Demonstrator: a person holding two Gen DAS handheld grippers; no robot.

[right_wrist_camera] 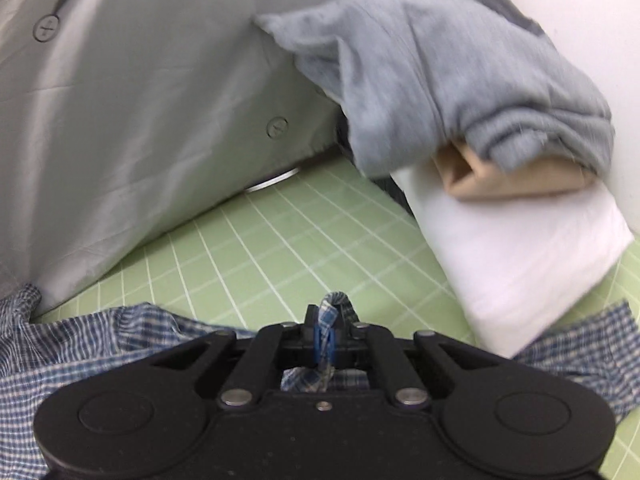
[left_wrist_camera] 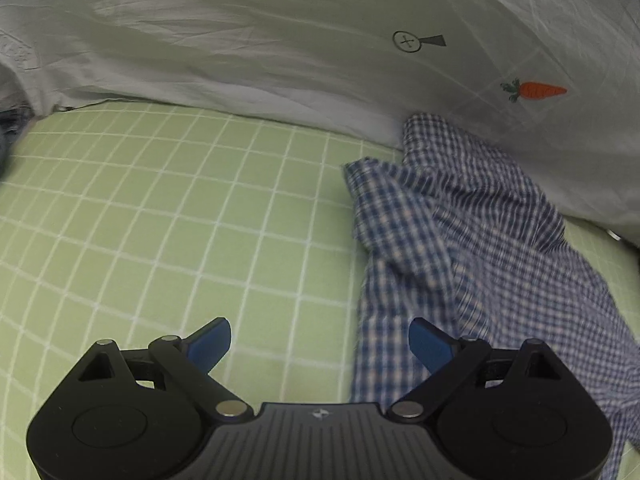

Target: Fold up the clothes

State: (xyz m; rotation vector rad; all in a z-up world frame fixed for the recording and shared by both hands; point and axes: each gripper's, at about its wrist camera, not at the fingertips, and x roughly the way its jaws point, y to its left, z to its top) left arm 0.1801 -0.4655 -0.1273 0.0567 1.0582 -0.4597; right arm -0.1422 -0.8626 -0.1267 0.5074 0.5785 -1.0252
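The left gripper (left_wrist_camera: 320,344) hovers over the green checked sheet (left_wrist_camera: 160,220) with its blue fingers spread wide and nothing between them; the blue gingham shirt (left_wrist_camera: 460,240) lies rumpled just to its right, reaching the white cloth (left_wrist_camera: 280,40) at the far side; the right gripper (right_wrist_camera: 325,346) is clamped on a fold of that shirt; a stack of clothes (right_wrist_camera: 500,160) sits far right.

I see a blue-and-white checked shirt (left_wrist_camera: 460,240) on a pale green sheet (left_wrist_camera: 160,220) gridded white, a grey garment (right_wrist_camera: 432,80), tan (right_wrist_camera: 516,180) and white (right_wrist_camera: 520,260) folded pieces, and black tongs (left_wrist_camera: 320,344) with blue pads (left_wrist_camera: 212,344).
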